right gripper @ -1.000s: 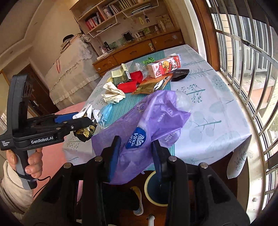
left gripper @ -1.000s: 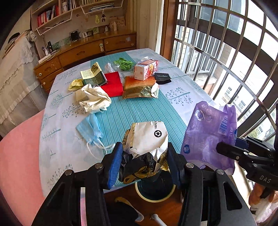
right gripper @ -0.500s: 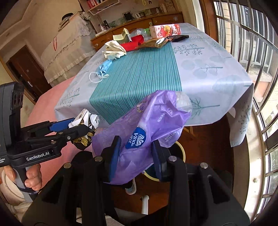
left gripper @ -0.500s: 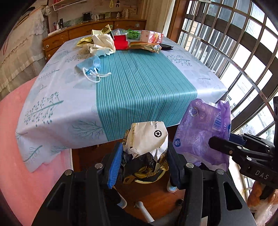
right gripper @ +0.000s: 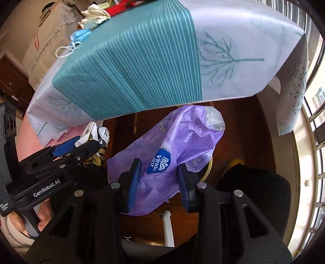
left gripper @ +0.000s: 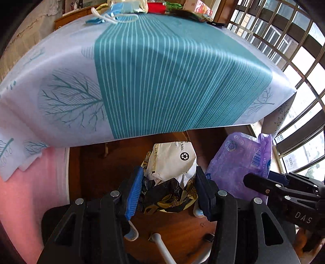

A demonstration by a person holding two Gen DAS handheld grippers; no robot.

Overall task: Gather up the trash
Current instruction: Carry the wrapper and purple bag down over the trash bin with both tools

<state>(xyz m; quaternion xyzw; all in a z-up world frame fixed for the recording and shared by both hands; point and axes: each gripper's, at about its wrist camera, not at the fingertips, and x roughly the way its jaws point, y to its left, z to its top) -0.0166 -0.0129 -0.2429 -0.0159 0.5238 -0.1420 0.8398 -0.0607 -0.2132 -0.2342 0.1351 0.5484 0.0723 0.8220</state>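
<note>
My left gripper (left gripper: 167, 188) is shut on a crumpled white, black and gold wrapper (left gripper: 172, 162) and holds it below the table's front edge, over the wooden floor. It also shows in the right wrist view (right gripper: 95, 140). My right gripper (right gripper: 159, 179) is shut on a purple plastic tissue bag (right gripper: 182, 138), just right of the left one. The bag also shows in the left wrist view (left gripper: 237, 162). A round bin rim (right gripper: 209, 164) peeks out behind the bag.
The table with a teal striped cloth (left gripper: 172, 71) overhangs both grippers. On its far side lie a blue face mask (right gripper: 81, 35), crumpled paper (right gripper: 95, 14) and other litter. A window grille (left gripper: 294, 50) is at right, a pink mat (left gripper: 30, 193) at left.
Both grippers have dropped from above the tabletop to below its front edge, each still holding its trash. The table now fills the upper part of both views.
</note>
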